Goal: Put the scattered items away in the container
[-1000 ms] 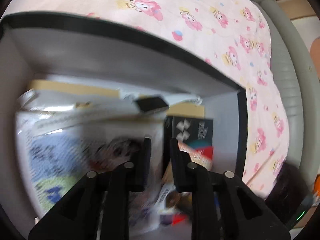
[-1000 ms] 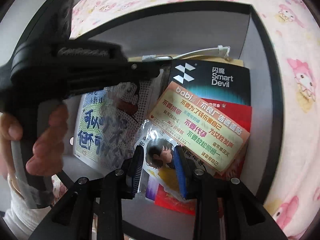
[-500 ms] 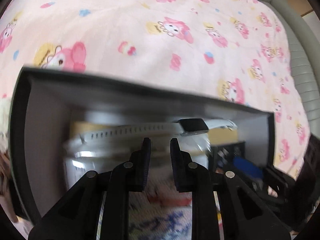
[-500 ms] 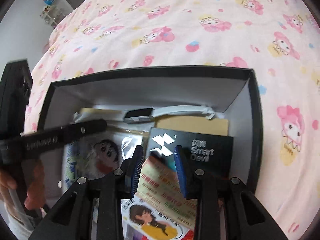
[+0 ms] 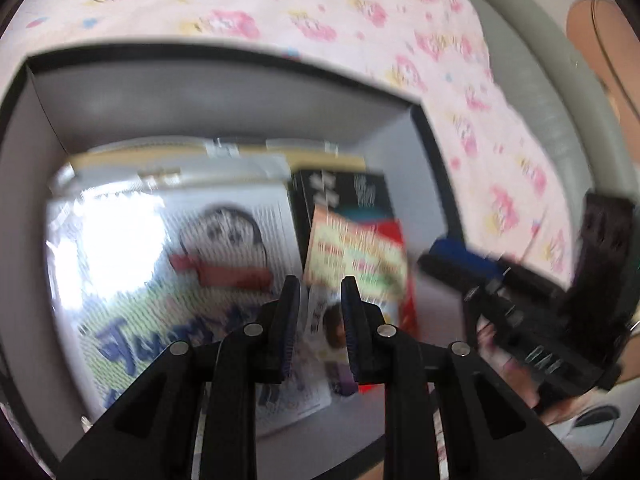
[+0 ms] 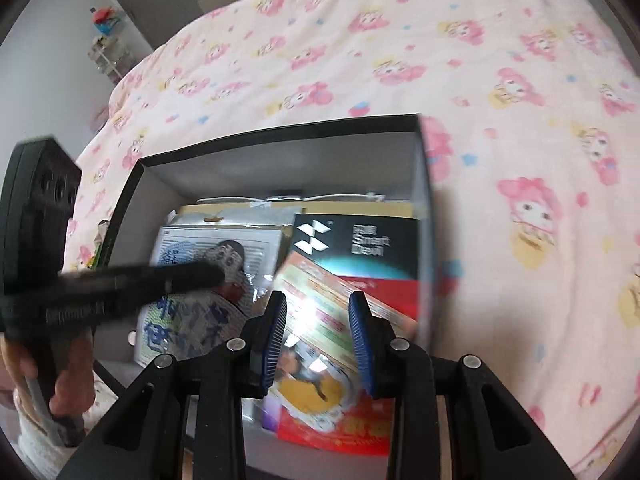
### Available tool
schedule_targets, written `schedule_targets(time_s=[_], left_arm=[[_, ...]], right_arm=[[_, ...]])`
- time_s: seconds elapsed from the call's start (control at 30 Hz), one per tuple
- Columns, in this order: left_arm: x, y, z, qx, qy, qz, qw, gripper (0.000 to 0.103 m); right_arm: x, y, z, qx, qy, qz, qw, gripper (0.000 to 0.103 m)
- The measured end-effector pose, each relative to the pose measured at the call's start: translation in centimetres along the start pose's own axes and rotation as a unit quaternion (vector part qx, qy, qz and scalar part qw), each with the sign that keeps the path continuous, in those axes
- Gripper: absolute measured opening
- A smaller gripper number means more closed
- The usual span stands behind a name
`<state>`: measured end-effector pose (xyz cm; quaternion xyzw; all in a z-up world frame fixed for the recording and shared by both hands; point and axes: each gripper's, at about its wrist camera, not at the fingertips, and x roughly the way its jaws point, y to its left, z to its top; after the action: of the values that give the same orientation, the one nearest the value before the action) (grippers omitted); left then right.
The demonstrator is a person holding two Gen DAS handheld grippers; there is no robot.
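Nothing is held in either part-open claw, left (image 5: pixel 320 300) or right (image 6: pixel 318 322); the black-rimmed cardboard box (image 6: pixel 280 126) should be cleared without being bumped.

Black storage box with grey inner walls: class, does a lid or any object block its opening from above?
No lid shows. The black storage box with grey inner walls is open on top; only the left tool and right tool hang above the packets inside.

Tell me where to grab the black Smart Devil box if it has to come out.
Grip the Smart Devil box by its far short edge, coming from above. It lies flat, its near half buried under the striped card, and its right side sits close to the container's wall. Probably only that edge is free.
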<state>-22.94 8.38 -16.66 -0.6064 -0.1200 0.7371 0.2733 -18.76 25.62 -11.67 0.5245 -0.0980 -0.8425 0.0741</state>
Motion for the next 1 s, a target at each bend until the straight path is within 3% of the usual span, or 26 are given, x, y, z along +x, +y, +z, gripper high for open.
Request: schedule_targets(time_s=[0.13, 0.37, 0.47, 0.53, 0.6, 0.7, 0.8, 0.9, 1.0], left_arm=[[1.2, 0.4, -1.4, -0.010, 0.020, 0.033, 0.9992, 0.019], [2.1, -0.4, -3.3, -0.021, 0.066, -0.030, 0.9971, 0.019], [1.0, -0.1, -3.0, -0.026, 0.030, 0.000, 0.9992, 0.019], [1.1, 0.7, -2.5, -0.047, 0.024, -0.007, 0.9986, 0.019], [2.0, 0.8, -2.3, -0.053, 0.037, -0.005, 0.9979, 0.018], [2.3, -0.7, -2.8, -0.018, 0.066, -0.012, 0.9976, 0.018], [0.1, -1.2, -2.1, -0.009, 0.023, 0.000, 0.9997, 0.019], [-0.6, -1.2, 0.1, -0.014, -0.011, -0.015, 0.9997, 0.019], [0.3, -1.8, 1.8, -0.003, -0.021, 0.019, 0.9996, 0.019]], right_arm=[[-0.1, -1.1, -0.1, 0.017, -0.015, 0.005, 1.000, 0.028], [-0.5, -1.2, -0.4, 0.018, -0.024, 0.017, 0.999, 0.028], [-0.5, -1.6, -0.7, 0.023, -0.025, 0.019, 0.999, 0.028], [-0.5, -1.8, -0.7, 0.029, -0.024, 0.029, 0.999, 0.028], [-0.4, -1.8, -0.8, 0.030, -0.021, 0.032, 0.999, 0.028], [-0.6, -1.7, -0.9, 0.030, -0.027, 0.031, 0.999, 0.028], [-1.5, -2.6, -0.7, 0.048, -0.042, 0.043, 0.997, 0.028], [-2.4, -3.7, -0.4, 0.063, -0.065, 0.045, 0.995, 0.028], [-2.5, -4.1, -0.2, 0.069, -0.067, 0.055, 0.994, 0.028]])
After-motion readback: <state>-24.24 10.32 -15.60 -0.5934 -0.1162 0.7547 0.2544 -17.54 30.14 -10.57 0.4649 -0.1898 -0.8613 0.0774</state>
